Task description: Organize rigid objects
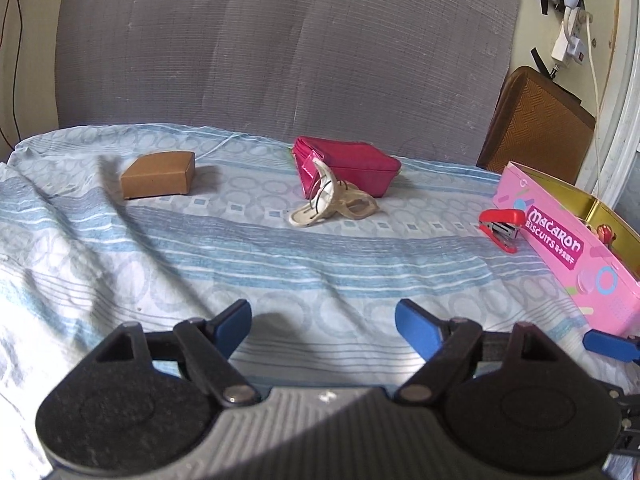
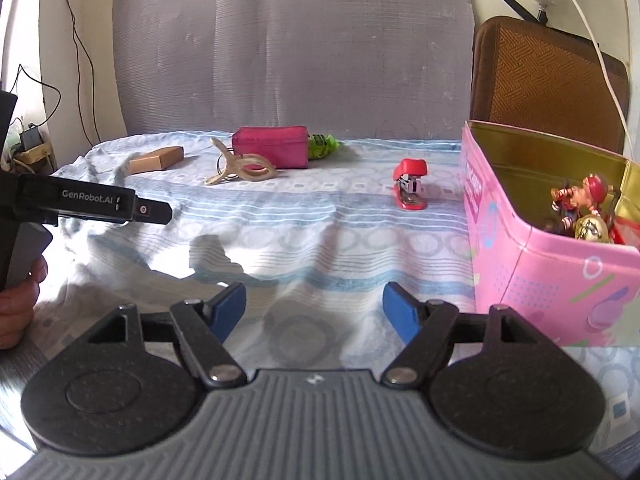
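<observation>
A pink Macaron biscuit tin (image 1: 568, 248) (image 2: 560, 276) stands open at the right, holding a small figurine (image 2: 580, 204). A red stapler (image 1: 501, 229) (image 2: 410, 184) lies beside the tin. A cream clothes peg (image 1: 334, 202) (image 2: 240, 168) leans against a magenta pouch (image 1: 352, 166) (image 2: 272, 146). A brown cardboard box (image 1: 158, 175) (image 2: 157, 159) sits at the far left. My left gripper (image 1: 323, 326) is open and empty above the sheet, well short of the peg. My right gripper (image 2: 314, 308) is open and empty, left of the tin.
A blue patterned sheet (image 1: 200, 260) (image 2: 320, 220) covers the surface. A green wrapper (image 2: 322, 145) lies behind the pouch. A grey cloth backdrop (image 1: 280, 40) hangs behind. A brown cushion (image 2: 548, 76) stands behind the tin. The left gripper's body (image 2: 92, 202) shows at left.
</observation>
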Available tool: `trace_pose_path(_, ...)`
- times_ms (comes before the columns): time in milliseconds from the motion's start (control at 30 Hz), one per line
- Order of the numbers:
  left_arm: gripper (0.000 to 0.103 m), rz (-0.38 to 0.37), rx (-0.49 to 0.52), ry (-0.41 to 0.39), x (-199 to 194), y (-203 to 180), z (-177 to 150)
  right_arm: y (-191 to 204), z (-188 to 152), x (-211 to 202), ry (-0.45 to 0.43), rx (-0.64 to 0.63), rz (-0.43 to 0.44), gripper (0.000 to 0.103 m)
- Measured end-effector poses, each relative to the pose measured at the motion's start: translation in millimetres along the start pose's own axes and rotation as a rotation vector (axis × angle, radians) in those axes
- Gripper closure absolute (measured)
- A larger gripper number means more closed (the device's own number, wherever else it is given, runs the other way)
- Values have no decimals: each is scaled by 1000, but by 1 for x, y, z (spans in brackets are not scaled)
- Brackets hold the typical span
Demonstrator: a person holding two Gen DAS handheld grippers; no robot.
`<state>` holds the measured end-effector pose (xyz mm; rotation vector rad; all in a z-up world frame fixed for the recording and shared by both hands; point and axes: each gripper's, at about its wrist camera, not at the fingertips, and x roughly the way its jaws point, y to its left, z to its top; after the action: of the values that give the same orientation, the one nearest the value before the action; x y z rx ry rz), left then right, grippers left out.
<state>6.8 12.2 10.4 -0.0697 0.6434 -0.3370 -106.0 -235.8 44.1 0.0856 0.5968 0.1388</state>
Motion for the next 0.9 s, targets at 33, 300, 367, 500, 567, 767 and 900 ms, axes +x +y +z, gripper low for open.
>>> trace_pose_path(33,21,1,2,0,0,0,0,0,0,0,2,-1,1,26)
trace_pose_path(300,18,2,6,0,0,-1,0,0,0,1,10,11,2,26)
trace_pose_path(367,18,1,5,0,-1,-1,0,0,0,1,10,9,2,26)
trace_pose_path(500,18,2,6,0,-1,-1,0,0,0,2,11,8,0,26)
trace_pose_path(567,18,2,6,0,-1,-1,0,0,0,2,11,8,0,26)
trace_pose_path(767,17,2,5,-1,-1,-1,-1,0,-1,2,10,8,0,26)
trace_pose_path(900,16,2,8,-2,-1,-2,-1,0,-1,2,9,9,0,26)
